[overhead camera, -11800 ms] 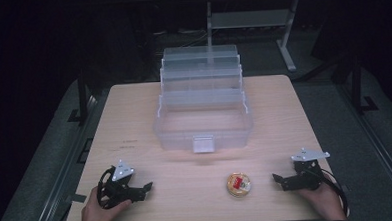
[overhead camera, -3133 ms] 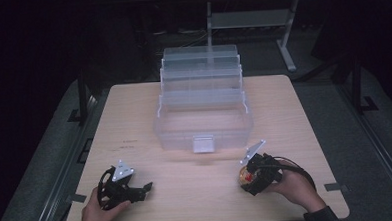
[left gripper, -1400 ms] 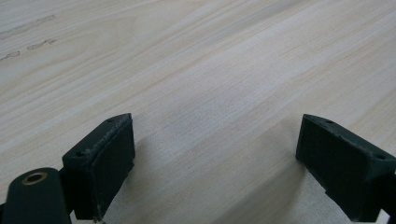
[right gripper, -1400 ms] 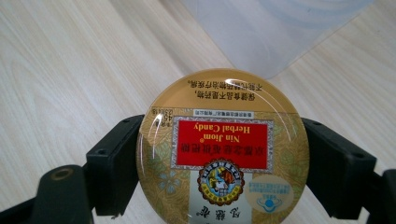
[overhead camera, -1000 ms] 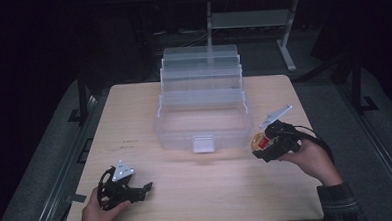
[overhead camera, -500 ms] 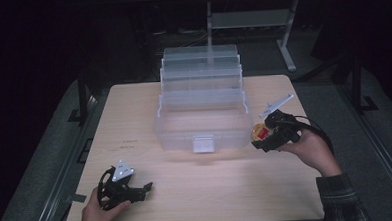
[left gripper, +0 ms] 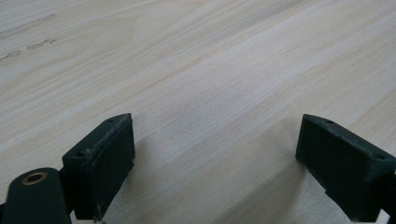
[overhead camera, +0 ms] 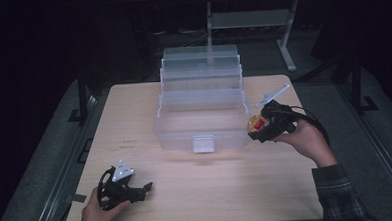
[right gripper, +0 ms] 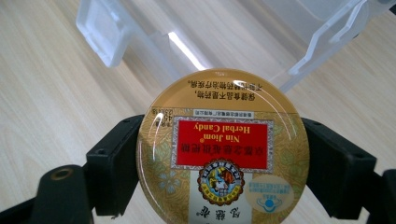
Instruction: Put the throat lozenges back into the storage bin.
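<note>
A round gold candy tin point(right gripper: 222, 149) with a red label sits between the two black jaws of my right gripper point(right gripper: 219, 163), which is shut on it. In the high view the right gripper point(overhead camera: 260, 126) holds the candy tin point(overhead camera: 257, 122) in the air just off the right wall of the clear tiered plastic box point(overhead camera: 202, 107). The box stands open at the table's middle, its trays stepped back. My left gripper point(overhead camera: 143, 188) rests on the table near the front left, and its jaws stand open over bare wood point(left gripper: 210, 93).
The wooden table point(overhead camera: 134, 113) has bare room left of the box and along the front. A white latch point(overhead camera: 203, 143) juts from the box's front wall. Dark floor and a metal stand point(overhead camera: 281, 41) lie beyond the far edge.
My right gripper took the candy tin from the front of the table, lifted it and carried it back and right to beside the box's right wall. The left gripper stayed put.
</note>
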Motion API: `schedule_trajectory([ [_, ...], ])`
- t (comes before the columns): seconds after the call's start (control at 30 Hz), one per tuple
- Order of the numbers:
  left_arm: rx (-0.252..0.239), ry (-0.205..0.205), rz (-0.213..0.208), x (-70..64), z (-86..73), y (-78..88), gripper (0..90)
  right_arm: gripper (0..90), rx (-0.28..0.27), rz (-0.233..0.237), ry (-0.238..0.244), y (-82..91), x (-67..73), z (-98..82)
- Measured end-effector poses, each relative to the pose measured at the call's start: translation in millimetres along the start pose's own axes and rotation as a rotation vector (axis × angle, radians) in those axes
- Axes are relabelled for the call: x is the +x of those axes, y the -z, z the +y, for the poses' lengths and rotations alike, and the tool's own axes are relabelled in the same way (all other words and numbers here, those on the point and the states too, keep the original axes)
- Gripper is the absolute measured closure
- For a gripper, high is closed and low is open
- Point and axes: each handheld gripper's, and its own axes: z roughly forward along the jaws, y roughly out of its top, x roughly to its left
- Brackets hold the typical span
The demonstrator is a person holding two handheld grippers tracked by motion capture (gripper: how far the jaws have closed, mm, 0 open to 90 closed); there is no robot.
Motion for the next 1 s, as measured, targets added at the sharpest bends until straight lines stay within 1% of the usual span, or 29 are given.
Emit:
schedule_trajectory([
  [0.23, 0.001, -0.001, 0.000, 0.1, 0.0, 0.1, 10.8, 19.8, -0.002, 0.005, -0.002, -4.8, -3.5, 8.9],
  [0.27, 0.001, -0.001, 0.000, 0.1, 0.0, 0.1, 10.8, 19.8, -0.004, 0.007, -0.004, -7.4, -4.7, 12.7],
  [0.5, 0.001, 0.000, 0.000, -0.1, 0.0, 0.1, 10.8, 19.8, -0.002, 0.012, -0.007, -15.1, -6.9, 23.5],
  [0.93, 0.001, 0.002, 0.001, -0.3, -0.1, 0.2, 10.8, 19.8, 0.001, 0.019, -0.003, -32.6, -7.2, 46.9],
  [1.0, 0.001, 0.003, 0.001, -0.4, -0.2, 0.2, 10.8, 19.8, 0.002, 0.017, -0.004, -33.7, -7.0, 48.0],
])
